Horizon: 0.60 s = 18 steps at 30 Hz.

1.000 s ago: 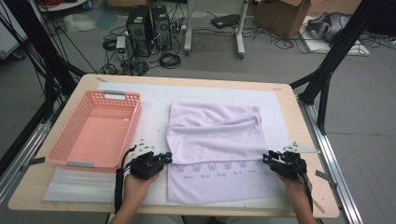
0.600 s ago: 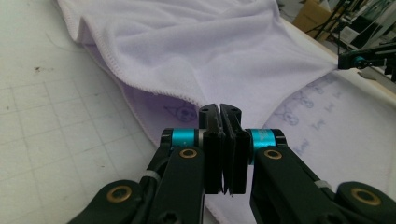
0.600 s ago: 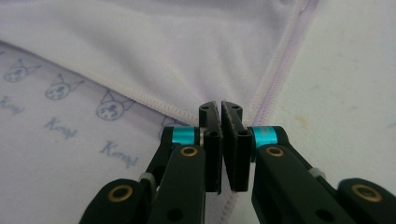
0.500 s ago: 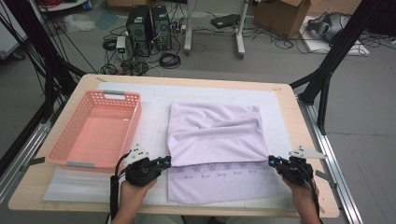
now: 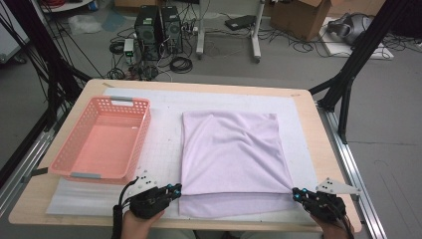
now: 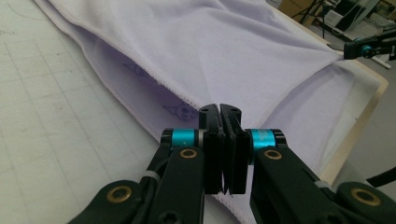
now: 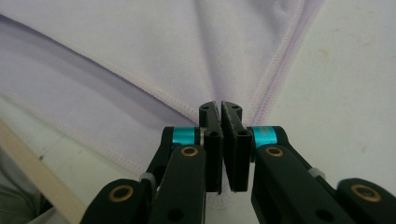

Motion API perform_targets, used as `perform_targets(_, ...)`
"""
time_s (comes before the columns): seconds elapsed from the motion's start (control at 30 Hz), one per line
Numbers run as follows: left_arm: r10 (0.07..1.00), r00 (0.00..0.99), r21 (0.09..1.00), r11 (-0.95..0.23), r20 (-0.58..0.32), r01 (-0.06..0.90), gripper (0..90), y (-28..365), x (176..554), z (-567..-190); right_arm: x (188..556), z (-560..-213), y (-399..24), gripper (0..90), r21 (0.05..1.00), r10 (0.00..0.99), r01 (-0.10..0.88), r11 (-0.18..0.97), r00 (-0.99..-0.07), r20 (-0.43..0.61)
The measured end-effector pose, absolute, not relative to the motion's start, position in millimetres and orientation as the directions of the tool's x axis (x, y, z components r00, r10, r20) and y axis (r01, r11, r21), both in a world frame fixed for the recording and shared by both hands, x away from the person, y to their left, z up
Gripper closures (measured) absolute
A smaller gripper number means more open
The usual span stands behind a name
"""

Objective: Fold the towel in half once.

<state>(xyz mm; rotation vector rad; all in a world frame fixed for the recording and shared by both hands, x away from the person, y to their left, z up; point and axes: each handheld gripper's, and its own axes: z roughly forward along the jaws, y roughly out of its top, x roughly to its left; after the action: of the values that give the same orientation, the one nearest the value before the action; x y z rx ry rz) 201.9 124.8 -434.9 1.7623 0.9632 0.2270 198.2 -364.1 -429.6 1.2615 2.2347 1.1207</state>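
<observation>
At the far left of the table an empty pink basket sits on the white mat, well apart from the work. Next to the right, the left gripper is clenched on the near-left corner of the folded upper layer of a lavender towel; in the left gripper view the jaws meet on the stitched hem. The towel lies mid-table, its upper layer reaching almost to the near edge and leaving a strip of lower layer showing. At the right, the right gripper is likewise pinched shut on the near-right corner, its jaws having just been closing with the hem between them. Each gripper has its own corner, and the line between them runs across the table, parallel to the near edge. The towel lies forward of both, so the fold probably goes away from the person.
</observation>
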Motion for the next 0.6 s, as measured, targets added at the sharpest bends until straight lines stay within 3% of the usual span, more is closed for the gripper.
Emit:
perform_targets(0.37, 0.668, 0.688, 0.853, -0.153, -0.283, 0.499, 86.7, 129, 173, -435, 162, -416, -370, 87.1, 0.785, 0.826, 0.549, 0.289, -0.557, 0.085)
perform_targets(0.43, 0.677, 0.680, 0.843, -0.164, -0.281, 0.512, 76.8, 126, 178, -437, 163, -420, -370, 84.9, 0.774, 0.834, 0.564, 0.288, -0.544, 0.086)
perform_targets(0.5, 0.693, 0.664, 0.843, -0.152, -0.281, 0.516, 60.8, 126, 184, -437, 167, -423, -371, 74.5, 0.771, 0.847, 0.579, 0.265, -0.522, 0.101)
perform_targets(0.6, 0.716, 0.642, 0.854, -0.126, -0.273, 0.504, 54.5, 130, 197, -433, 176, -422, -373, 68.0, 0.790, 0.863, 0.570, 0.226, -0.493, 0.109)
